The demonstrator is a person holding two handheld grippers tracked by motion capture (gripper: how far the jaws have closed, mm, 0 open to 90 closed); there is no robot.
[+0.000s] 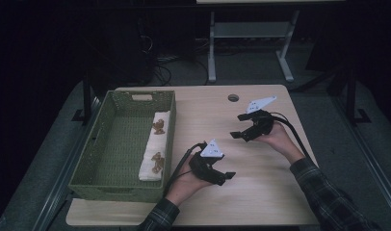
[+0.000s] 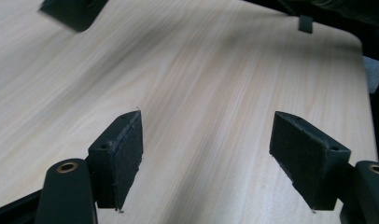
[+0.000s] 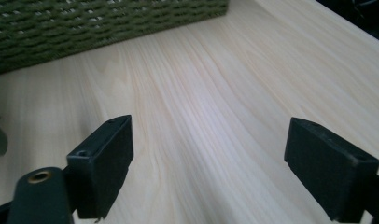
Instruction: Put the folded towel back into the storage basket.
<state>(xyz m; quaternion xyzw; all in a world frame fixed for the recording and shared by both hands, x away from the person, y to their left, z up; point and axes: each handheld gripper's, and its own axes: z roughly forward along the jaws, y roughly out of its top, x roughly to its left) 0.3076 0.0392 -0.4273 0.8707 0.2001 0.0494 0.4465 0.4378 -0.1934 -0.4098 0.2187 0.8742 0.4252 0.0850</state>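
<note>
My left gripper (image 1: 226,177) hovers low over the light wooden table (image 1: 261,192) near its front middle, held in a hand and pointing right. In the left gripper view its jaws (image 2: 207,119) stand open with bare wood between them. My right gripper (image 1: 238,126) sits farther back and to the right, pointing left toward the basket. Its jaws (image 3: 211,123) are open too, with nothing between the pads. A green woven basket (image 1: 99,144) stands on the table's left side. A rolled white cloth (image 1: 155,147) with brown prints lies along the basket's right wall.
The basket wall (image 3: 108,21) crosses the top of the right gripper view. A dark part of the other gripper (image 2: 73,11) shows at the top left of the left gripper view. A round cable hole (image 1: 233,97) sits near the table's far edge. Another table's white legs (image 1: 212,48) stand behind.
</note>
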